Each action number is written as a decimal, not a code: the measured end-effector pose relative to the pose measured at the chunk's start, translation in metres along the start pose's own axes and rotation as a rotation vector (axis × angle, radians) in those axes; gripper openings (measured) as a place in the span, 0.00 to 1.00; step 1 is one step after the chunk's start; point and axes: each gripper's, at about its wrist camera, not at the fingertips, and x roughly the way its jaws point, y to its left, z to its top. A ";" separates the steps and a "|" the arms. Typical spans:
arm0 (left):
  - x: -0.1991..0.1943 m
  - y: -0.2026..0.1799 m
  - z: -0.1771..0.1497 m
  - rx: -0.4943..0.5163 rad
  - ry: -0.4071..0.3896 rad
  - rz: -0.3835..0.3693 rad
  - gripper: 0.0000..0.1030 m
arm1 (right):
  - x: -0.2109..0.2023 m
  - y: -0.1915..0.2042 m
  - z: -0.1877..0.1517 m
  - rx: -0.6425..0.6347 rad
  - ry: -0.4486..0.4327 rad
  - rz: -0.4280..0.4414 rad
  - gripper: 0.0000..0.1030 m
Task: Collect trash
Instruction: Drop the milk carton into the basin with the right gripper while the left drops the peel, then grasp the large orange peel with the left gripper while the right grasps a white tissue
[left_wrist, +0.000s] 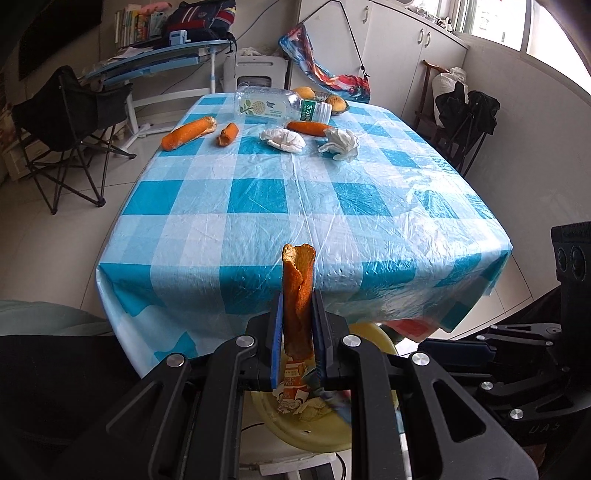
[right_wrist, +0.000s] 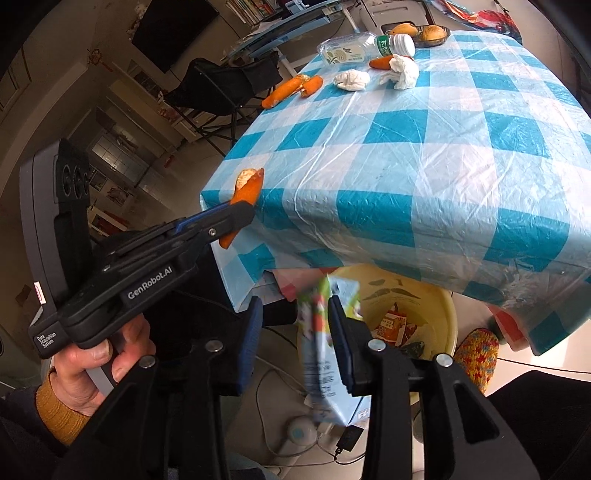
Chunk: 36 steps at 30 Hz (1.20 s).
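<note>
Left claw (left_wrist: 298, 325) pinching orange peel (left_wrist: 298, 291) mid-length, hovering above yellow bin (right_wrist: 448, 306) beside counter (right_wrist: 424, 166). Peel looking light, stiff, curled; edge grip suiting it. Right claw (right_wrist: 295, 336) spread, blurred carton (right_wrist: 325, 354) hanging loose between pads, looking light and crushable.

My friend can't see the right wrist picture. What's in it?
The right gripper stands open around a blurred light-blue snack wrapper above a yellow plastic basin. The left gripper pinches a curled orange peel beside the blue-checked table.
</note>
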 end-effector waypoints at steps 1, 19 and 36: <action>0.000 -0.001 -0.001 0.004 0.004 0.000 0.13 | -0.002 -0.001 0.000 0.003 -0.007 0.000 0.38; 0.019 -0.024 -0.019 0.103 0.160 -0.069 0.21 | -0.019 -0.019 0.003 0.095 -0.112 -0.033 0.43; -0.026 0.038 0.043 -0.150 -0.156 0.046 0.64 | -0.037 -0.022 0.037 0.055 -0.213 -0.126 0.48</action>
